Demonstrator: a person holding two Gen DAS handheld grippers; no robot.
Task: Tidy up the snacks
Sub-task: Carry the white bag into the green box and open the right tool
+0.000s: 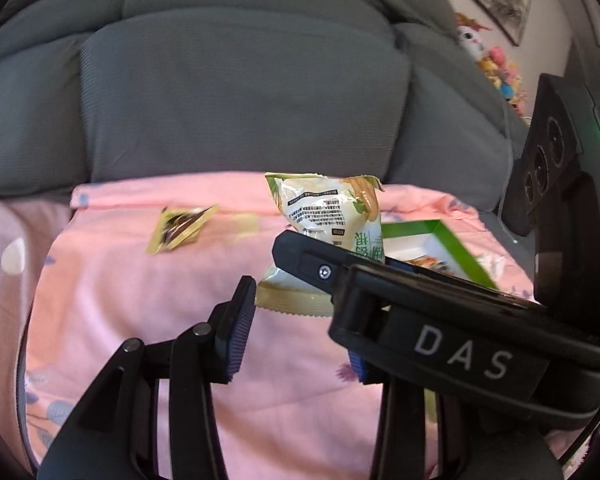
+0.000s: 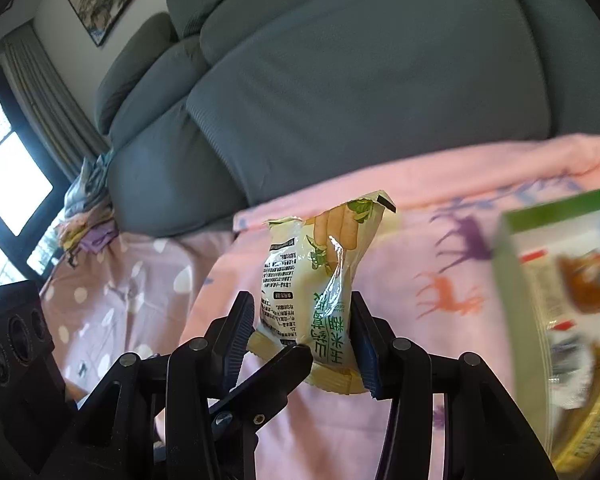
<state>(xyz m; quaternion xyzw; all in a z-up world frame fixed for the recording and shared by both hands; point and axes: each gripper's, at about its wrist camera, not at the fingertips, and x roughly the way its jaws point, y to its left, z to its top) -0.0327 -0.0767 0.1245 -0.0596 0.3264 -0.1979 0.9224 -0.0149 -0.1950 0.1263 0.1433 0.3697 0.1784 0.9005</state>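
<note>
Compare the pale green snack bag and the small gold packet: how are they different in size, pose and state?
The pale green snack bag looks larger and puffy; the small gold packet looks smaller and flat. The bag is held upright between the fingers of the right gripper, off the cloth, while the packet lies alone on the pink cloth. The bag shows printed text; the packet is shiny with a dark centre. Both are sealed snack wrappers.
</note>
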